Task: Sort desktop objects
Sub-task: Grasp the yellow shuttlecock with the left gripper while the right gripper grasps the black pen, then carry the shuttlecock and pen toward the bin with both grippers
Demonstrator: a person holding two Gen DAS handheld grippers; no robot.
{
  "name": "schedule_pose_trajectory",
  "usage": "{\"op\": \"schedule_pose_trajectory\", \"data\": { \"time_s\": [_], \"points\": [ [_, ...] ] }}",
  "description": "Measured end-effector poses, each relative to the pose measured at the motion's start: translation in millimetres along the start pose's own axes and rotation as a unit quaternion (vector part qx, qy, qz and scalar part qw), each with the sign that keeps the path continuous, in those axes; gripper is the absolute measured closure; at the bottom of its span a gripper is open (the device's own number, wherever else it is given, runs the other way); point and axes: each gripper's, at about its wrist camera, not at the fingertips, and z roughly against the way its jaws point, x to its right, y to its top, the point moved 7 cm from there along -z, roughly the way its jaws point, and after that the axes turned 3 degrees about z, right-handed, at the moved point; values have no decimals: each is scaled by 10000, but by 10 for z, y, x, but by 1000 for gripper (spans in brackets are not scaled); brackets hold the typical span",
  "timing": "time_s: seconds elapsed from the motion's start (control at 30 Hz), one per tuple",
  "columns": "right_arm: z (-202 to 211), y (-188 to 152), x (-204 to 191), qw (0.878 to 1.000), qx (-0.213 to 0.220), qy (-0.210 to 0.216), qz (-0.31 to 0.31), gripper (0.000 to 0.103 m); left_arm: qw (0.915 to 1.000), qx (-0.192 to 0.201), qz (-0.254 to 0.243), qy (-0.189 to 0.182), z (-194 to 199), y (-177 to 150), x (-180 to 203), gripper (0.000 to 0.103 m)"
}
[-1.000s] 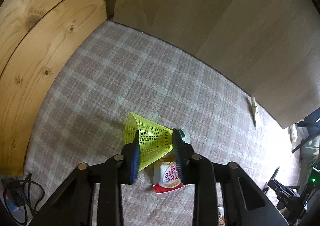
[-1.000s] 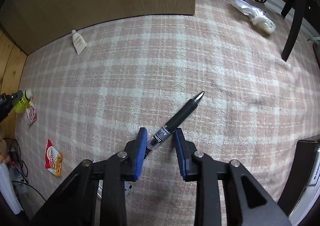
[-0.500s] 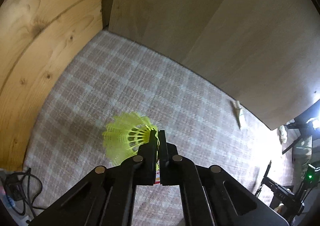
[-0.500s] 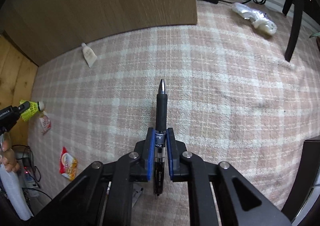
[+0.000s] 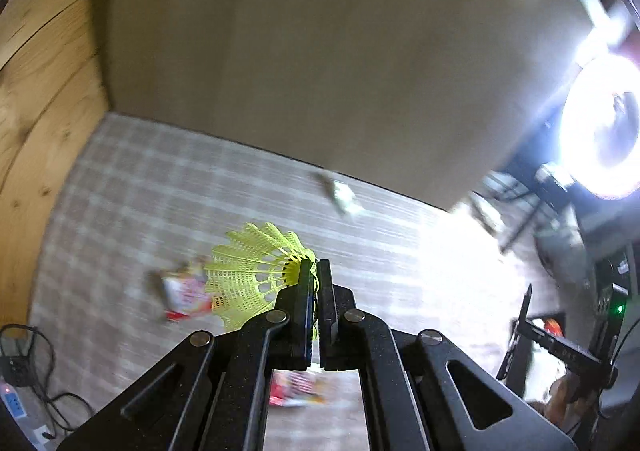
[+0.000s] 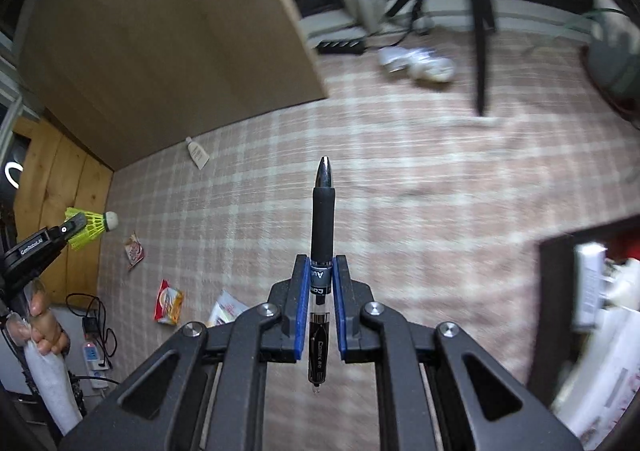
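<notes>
1. Both tongs have risen off the checked cloth [image 6: 420,179] since a second ago, when each stood open around its thing lying flat; now each carries it clear of the cloth.
2. Left tongs [image 5: 316,271] are clamped on the yellow shuttlecock [image 5: 252,275] at its skirt, which fans to the left of the pads at frame centre; from the right view its white cork [image 6: 111,220] points right.
3. Right tongs [image 6: 321,267] pinch the black pen [image 6: 322,219] by its barrel, tip pointing up the frame at centre.
4. Below the shuttlecock lies a red-and-white sachet [image 5: 184,295], blurred; a second one [image 5: 296,387] shows between the tong arms.
5. A small white tube [image 6: 197,152] lies by the board wall [image 6: 160,43], upper left of the right view.
6. At that view's right edge stands a dark box [image 6: 592,283], its contents too smeared to name, perhaps papers.
7. Cables [image 5: 36,383] sit lower left.
</notes>
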Motion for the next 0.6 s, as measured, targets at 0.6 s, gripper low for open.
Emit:
{"op": "schedule_pose_trajectory", "data": {
  "time_s": [0.6],
  "points": [
    [1638, -505, 2601, 9822, 772, -1286, -1129, 92, 9575, -1051, -2167, -1586, -100, -1356, 3420, 102]
  ]
}}
